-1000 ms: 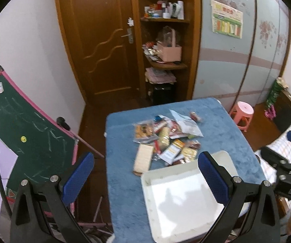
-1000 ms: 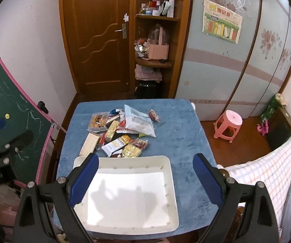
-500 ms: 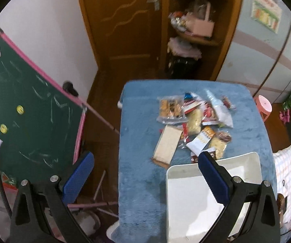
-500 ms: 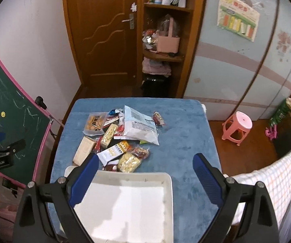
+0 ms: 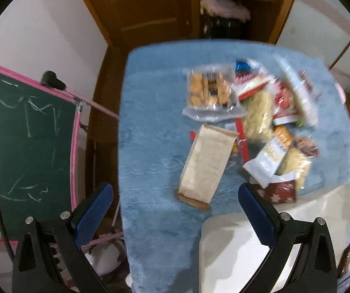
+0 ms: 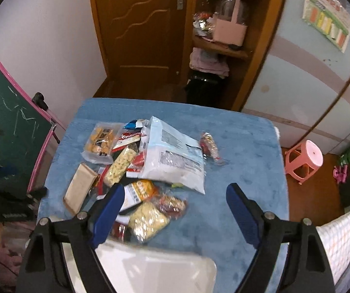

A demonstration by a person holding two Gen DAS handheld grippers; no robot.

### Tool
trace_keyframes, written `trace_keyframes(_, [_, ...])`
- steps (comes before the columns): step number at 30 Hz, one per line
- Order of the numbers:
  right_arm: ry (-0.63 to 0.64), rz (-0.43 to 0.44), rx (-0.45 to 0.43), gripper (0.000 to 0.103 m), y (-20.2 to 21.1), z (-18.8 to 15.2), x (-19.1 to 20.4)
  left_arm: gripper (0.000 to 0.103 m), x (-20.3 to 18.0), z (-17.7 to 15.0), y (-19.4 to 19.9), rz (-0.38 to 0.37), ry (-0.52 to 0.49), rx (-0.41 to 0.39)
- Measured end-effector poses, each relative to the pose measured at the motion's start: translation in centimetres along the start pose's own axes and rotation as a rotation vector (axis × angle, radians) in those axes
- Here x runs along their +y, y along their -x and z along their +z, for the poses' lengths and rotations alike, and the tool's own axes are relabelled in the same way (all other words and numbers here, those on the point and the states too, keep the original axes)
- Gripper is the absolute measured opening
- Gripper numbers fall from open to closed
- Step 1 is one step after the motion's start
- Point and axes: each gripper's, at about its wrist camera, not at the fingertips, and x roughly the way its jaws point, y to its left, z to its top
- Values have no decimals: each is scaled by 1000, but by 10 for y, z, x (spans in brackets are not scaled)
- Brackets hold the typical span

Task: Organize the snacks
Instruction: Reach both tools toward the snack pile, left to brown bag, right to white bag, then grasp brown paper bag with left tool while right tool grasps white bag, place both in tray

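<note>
A pile of snack packets lies on the blue table (image 5: 150, 146) (image 6: 248, 171). A tan flat packet (image 5: 207, 162) (image 6: 79, 189) lies at the pile's near left. A clear bag of cookies (image 5: 209, 92) (image 6: 100, 141) lies behind it. A large white bag (image 6: 172, 161) lies at the right of the pile. A white tray (image 5: 260, 256) (image 6: 155, 273) stands at the near edge. My left gripper (image 5: 175, 210) is open and empty above the table, just short of the tan packet. My right gripper (image 6: 175, 210) is open and empty above the tray's far rim.
A green chalkboard with a pink frame (image 5: 28, 134) (image 6: 9, 122) leans left of the table. A wooden door (image 6: 140, 29) and shelves (image 6: 223, 36) stand behind. A pink stool (image 6: 304, 158) stands to the right. A checked cloth (image 6: 340, 239) lies at the near right.
Both grippers have moved forward and down towards the snack pile. The left view has swung left over the table's left side. Both stay open and empty.
</note>
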Motion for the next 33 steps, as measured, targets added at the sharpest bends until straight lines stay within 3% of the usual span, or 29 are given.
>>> trace_keyframes(7, [32,-15,69,81,-72,12,22,102,-31,17,-67,34,-20,95])
trace_keyframes(19, [136,-119,118,79,-132,20,39,101,-39,23,-109,46,22,171])
trace_keyframes(25, [131,-1,154,36,-135,15,27,101,-39,23,-116,30,37,188])
trace_keyframes(27, [157,7,135,22,-129,14,29,94,-38,24,-117,-1,45,196])
trace_keyframes(30, [158,31,124,15,-122,12,25,71,-27,27,-125,-95,79,218])
trace_keyframes(33, [133,67,122,9,-119,13,12,64,-26,26,-126,-122,95,218])
